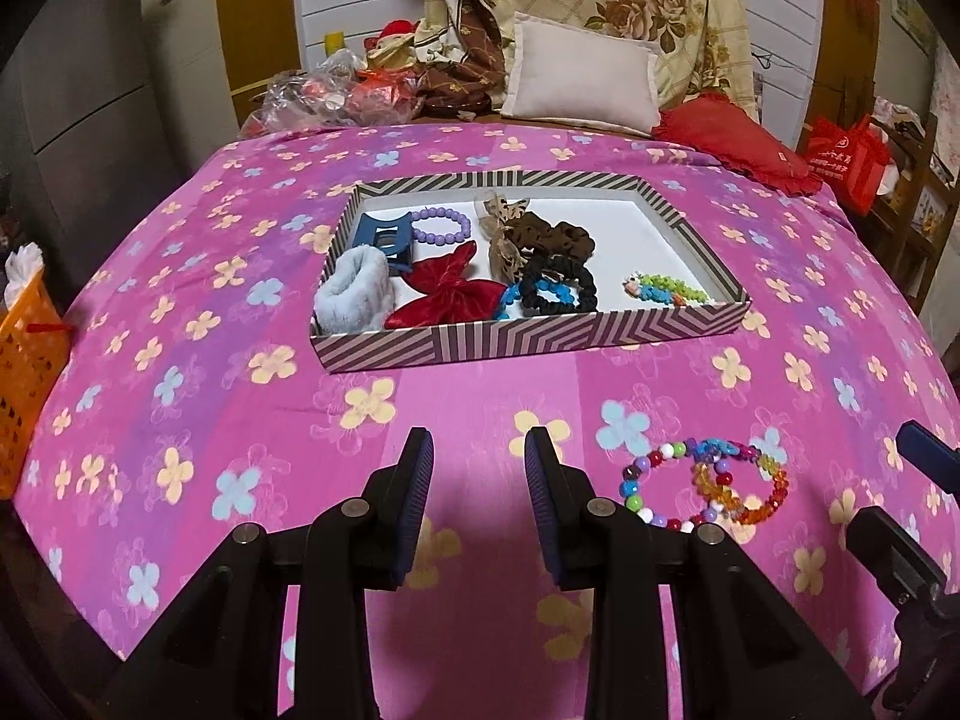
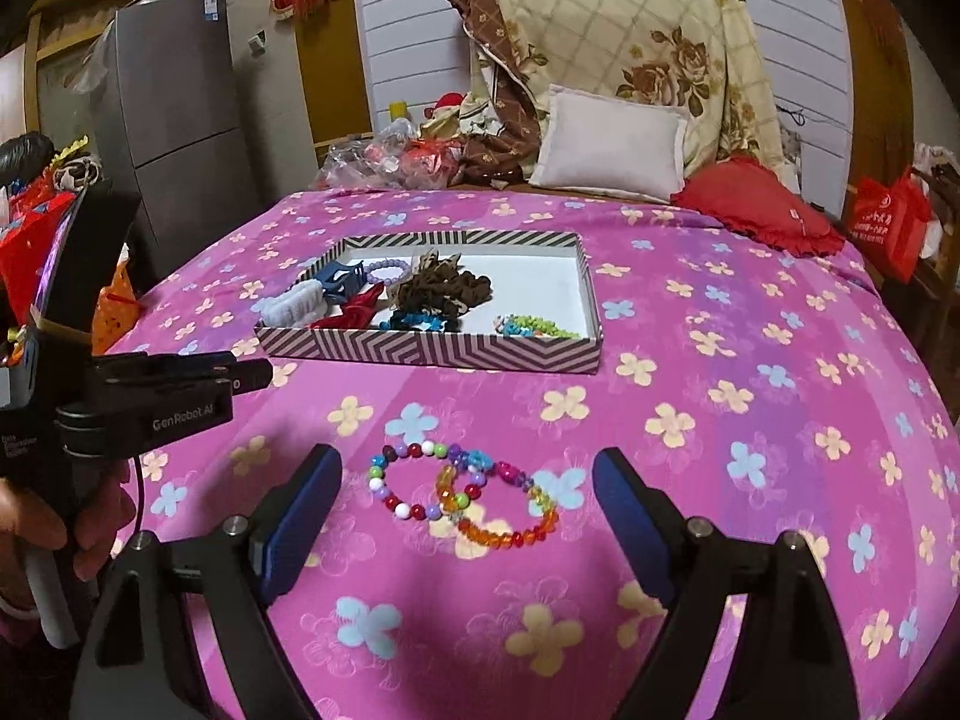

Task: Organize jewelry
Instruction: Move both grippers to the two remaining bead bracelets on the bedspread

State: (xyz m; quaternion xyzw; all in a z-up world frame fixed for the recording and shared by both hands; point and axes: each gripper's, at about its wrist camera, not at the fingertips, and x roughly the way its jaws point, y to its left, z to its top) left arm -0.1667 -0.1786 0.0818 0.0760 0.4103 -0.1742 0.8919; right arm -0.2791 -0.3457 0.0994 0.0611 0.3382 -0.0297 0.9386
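Two overlapping beaded bracelets (image 2: pixel 465 495) are framed by the wide-spread right tool (image 2: pixel 465 516), nothing gripped; the left tool (image 1: pixel 479 480), half-parted and empty, is held just left of them. Both bracelets could be dragged together. Open bedspread (image 2: pixel 750 420) lies beyond, before the striped tray (image 2: pixel 432 351).

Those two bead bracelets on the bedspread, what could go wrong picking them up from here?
The two bead bracelets overlap, so the open right gripper may lift both or drag one. The floral bedspread is soft, so the jaws could pinch cloth along with the beads. The striped box is crowded on its left, so a bracelet dropped there might tangle with the black scrunchie.
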